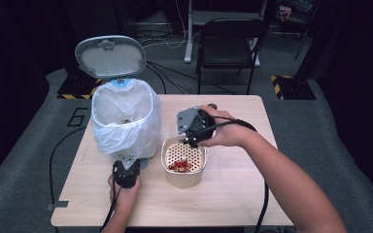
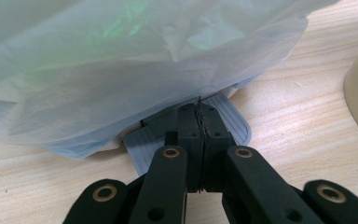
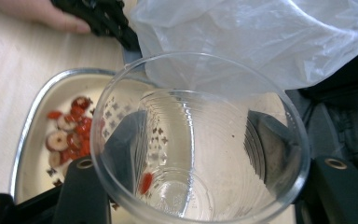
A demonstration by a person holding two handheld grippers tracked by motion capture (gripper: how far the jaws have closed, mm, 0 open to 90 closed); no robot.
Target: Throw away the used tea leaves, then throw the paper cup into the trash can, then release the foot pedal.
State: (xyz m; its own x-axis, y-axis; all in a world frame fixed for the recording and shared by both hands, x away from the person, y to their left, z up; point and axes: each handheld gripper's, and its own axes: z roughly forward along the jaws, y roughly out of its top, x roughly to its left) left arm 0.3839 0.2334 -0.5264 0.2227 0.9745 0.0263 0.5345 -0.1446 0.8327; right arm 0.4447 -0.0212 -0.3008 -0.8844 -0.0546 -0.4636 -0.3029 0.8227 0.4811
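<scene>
The right gripper (image 1: 187, 137) clamps a clear, ribbed plastic cup (image 3: 200, 140) between its black jaws, one jaw pressed against each side of the thin wall; the cup lies tilted, mouth toward the gripper's camera, over the near rim of a cream strainer bowl (image 1: 167, 167) with a perforated white insert. One red flake (image 3: 145, 182) clings inside the cup near its round base, and a small heap of red and pale dried fruit slices (image 1: 180, 166) lies in the bowl. The left gripper (image 1: 126, 171) has its jaws pressed tightly together, empty, their tips resting on the ridged grey pedal (image 2: 235, 122) at the foot of a pedal bin (image 1: 126, 121). The bin, lined with a crinkled translucent white bag (image 2: 135, 65), stands just left of the bowl on the pale wooden table (image 1: 233, 194), its oval grey lid (image 1: 110, 56) standing upright.
</scene>
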